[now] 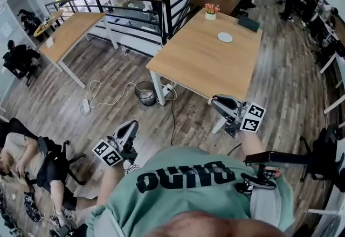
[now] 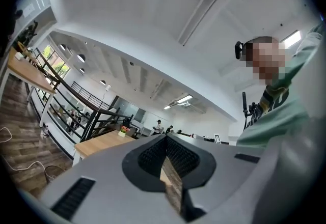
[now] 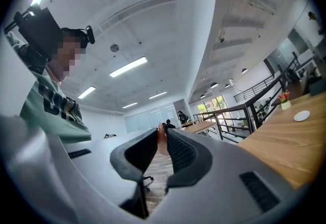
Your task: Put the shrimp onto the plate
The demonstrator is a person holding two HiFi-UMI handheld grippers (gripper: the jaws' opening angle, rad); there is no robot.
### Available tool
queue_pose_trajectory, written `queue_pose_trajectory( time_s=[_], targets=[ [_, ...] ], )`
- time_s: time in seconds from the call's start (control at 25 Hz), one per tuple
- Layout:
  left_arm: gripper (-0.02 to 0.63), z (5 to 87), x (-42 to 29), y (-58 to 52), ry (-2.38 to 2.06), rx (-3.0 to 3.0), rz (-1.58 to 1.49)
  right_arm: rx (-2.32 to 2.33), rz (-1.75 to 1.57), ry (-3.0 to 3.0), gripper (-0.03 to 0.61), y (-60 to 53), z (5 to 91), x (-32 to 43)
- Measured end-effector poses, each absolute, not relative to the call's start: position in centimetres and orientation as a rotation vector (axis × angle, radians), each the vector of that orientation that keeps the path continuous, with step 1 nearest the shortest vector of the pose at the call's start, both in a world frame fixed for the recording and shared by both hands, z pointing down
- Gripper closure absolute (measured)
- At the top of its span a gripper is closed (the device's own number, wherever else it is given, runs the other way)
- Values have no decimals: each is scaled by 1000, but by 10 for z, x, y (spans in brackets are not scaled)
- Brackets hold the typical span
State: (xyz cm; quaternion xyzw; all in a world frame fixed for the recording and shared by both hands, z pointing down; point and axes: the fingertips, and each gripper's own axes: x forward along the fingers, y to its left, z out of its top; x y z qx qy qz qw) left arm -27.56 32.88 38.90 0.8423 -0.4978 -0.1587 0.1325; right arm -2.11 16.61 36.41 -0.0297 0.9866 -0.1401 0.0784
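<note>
While the person stands on the wooden floor short of the tabletop, both tools are held up close to the body, just above the green shirt.

The right hand-held gripper points toward the near edge of the tabletop. In the right gripper view, this gripper is clenched on a small pinkish-orange piece, which looks like the shrimp. It is pinched between the ribbed pads close to their tips. In the head view a bit of the same orange colour shows at the tool's nose, too small to make out in detail.

The left hand-held gripper is lower and to the left, over the floor and well apart from the tabletop. In the left gripper view, this gripper has its pads meeting at the tips, with nothing caught between them. Only floor shows through the narrow gap lower down.

The plate is white and round, and lies bare on the far right part of the tabletop, well apart from both tools. It also shows at the right edge of the right gripper view. A flower pot with pink blooms stands just beyond the plate, near the far edge.

On the floor to the left of the tabletop's near leg stands a round waste bin. A pale cable loops away from it to the left. A black railing runs behind the tabletop on its left side.
</note>
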Motion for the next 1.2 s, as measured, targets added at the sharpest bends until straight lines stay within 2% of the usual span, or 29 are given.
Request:
queue_pose_trajectory(
  time_s=[0.28, 0.76, 1.0, 1.2],
  targets=[
    [609, 374, -227, 242, -1490, 2422, -442, 5, -410, 2924, 515, 56, 354, 12],
    [609, 379, -171, 122, -1437, 2404, -372, -28, -491, 2891, 515, -54, 381, 69],
    [609, 390, -161, 76, -1302, 2439, -388, -182, -486, 2894, 515, -75, 388, 97],
    [609, 400, -187, 45, -1184, 2477, -409, -311, -451, 2904, 515, -82, 388, 84]
  ],
)
